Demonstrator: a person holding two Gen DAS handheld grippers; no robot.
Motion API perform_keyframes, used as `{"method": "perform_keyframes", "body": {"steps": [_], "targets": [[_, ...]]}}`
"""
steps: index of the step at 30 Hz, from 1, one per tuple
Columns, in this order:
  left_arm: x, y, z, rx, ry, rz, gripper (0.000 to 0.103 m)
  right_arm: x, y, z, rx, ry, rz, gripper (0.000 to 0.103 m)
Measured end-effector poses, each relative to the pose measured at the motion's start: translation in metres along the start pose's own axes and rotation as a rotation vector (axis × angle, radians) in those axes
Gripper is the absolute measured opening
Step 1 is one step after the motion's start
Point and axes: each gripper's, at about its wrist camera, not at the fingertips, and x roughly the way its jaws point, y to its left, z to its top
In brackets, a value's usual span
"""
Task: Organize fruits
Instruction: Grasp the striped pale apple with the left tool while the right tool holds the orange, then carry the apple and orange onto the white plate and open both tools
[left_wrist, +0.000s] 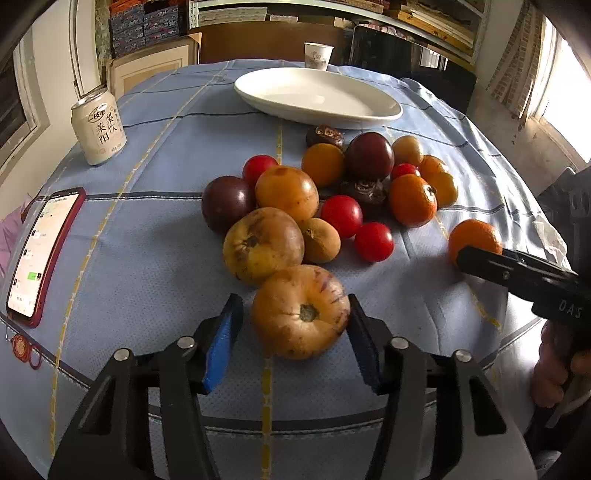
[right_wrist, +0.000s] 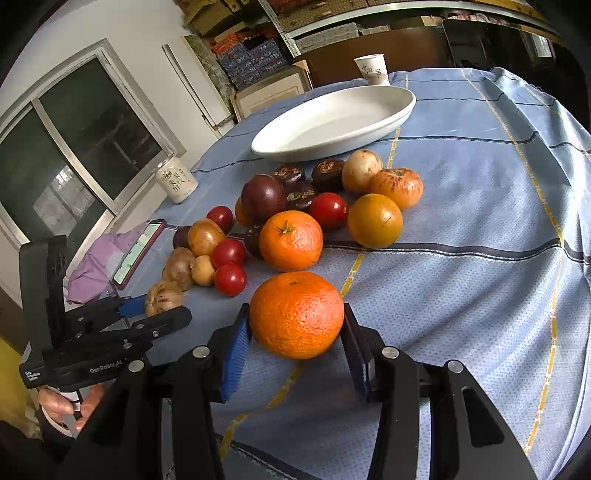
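A pile of mixed fruit (left_wrist: 332, 192) lies on the blue checked tablecloth (left_wrist: 147, 258) before an empty white oval plate (left_wrist: 317, 98). My left gripper (left_wrist: 295, 314) has its blue pads on both sides of a yellow-brown speckled fruit (left_wrist: 301, 312) at the near edge of the pile; the right pad touches it, a small gap shows on the left. My right gripper (right_wrist: 297, 317) has its pads against an orange (right_wrist: 295, 314) that rests on the cloth, apart from the pile (right_wrist: 295, 214). The plate (right_wrist: 332, 125) lies beyond the pile.
A white drink can (left_wrist: 99, 129) and a phone in a red case (left_wrist: 44, 254) lie at the left. A paper cup (left_wrist: 317, 55) stands behind the plate. A purple cloth (right_wrist: 96, 266) lies by the phone. Shelves and boxes stand behind the table.
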Motion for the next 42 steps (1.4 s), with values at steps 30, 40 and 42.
{"method": "perform_keyframes", "body": {"steps": [30, 40, 42], "targets": [[-0.070, 0.001, 0.094, 0.126, -0.158, -0.143, 0.045, -0.062, 0.024, 0.080, -0.180, -0.104, -0.104, 0.048], [0.007, -0.002, 0.234, 0.127, -0.152, -0.099, 0.045, 0.016, -0.019, 0.210, -0.104, -0.119, -0.158, 0.048], [0.035, -0.001, 0.250, 0.113, -0.115, -0.093, 0.045, 0.042, -0.029, 0.221, -0.087, -0.079, -0.173, 0.048]]}}
